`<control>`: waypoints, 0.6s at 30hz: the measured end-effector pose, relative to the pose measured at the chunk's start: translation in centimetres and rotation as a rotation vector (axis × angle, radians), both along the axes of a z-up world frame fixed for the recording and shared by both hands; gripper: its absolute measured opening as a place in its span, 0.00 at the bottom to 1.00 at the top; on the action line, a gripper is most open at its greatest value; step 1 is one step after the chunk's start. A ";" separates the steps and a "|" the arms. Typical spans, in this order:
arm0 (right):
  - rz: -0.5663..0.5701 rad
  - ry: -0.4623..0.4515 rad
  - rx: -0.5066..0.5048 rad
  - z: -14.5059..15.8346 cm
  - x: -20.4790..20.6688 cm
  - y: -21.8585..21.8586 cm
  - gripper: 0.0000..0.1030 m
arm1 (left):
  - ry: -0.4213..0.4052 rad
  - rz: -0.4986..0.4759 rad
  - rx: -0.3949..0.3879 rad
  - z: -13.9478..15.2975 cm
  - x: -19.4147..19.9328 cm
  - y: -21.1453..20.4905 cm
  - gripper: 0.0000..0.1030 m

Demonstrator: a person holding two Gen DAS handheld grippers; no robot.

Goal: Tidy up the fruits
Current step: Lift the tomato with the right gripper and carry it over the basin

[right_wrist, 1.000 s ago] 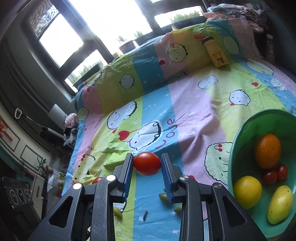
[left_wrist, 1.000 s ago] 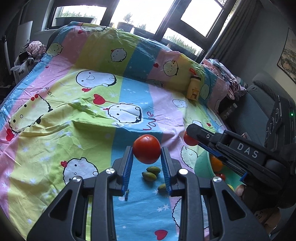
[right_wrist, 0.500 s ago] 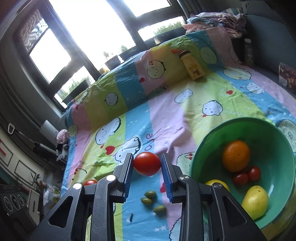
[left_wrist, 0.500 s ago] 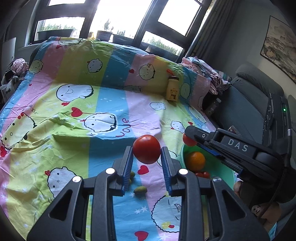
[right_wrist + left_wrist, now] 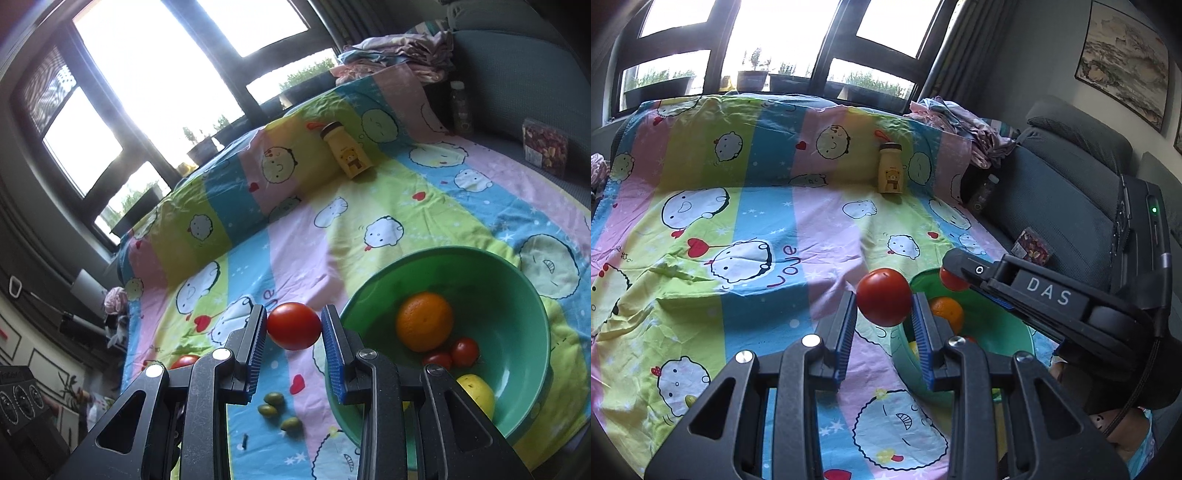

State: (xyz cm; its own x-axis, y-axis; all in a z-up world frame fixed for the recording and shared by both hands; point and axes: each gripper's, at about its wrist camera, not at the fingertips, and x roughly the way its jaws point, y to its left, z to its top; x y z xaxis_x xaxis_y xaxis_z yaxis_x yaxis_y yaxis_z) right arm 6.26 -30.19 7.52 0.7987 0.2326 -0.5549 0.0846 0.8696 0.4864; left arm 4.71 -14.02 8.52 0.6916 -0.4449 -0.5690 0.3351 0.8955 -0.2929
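Note:
My left gripper (image 5: 884, 308) is shut on a red tomato (image 5: 884, 302), held in the air just left of the green bowl (image 5: 1004, 332). My right gripper (image 5: 293, 328) is shut on a second red tomato (image 5: 293, 325), hovering beside the bowl's (image 5: 443, 254) left rim. Inside the bowl lie an orange (image 5: 424, 321), two small tomatoes (image 5: 465, 350) and a yellow fruit (image 5: 476, 393). Three green olives (image 5: 275, 398) rest on the striped sheet (image 5: 303, 240) below the right gripper.
A yellow bear bottle (image 5: 891, 168) stands at the far fold of the sheet. A grey sofa (image 5: 1052, 192) with a snack packet (image 5: 545, 149) and a clear bottle (image 5: 460, 107) borders the right side. Folded clothes (image 5: 960, 122) lie at the back.
Both grippers have carried their tomatoes to the right and slightly up, nearer the bowl. The bowl now fills more of both views; the olives have left the left wrist view.

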 end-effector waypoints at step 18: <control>-0.101 0.015 0.010 -0.1 -1.2 -3.6 0.32 | 0.029 -0.120 0.019 -1.1 0.8 -4.0 0.29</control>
State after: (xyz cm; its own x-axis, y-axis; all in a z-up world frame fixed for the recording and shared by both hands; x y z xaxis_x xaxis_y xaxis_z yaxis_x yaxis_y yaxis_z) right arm 5.08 -33.77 7.38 0.8100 0.1573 -0.5649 0.1787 0.8513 0.4933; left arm 5.51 -18.05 7.42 0.6171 -0.5129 -0.5968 0.4321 0.8547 -0.2876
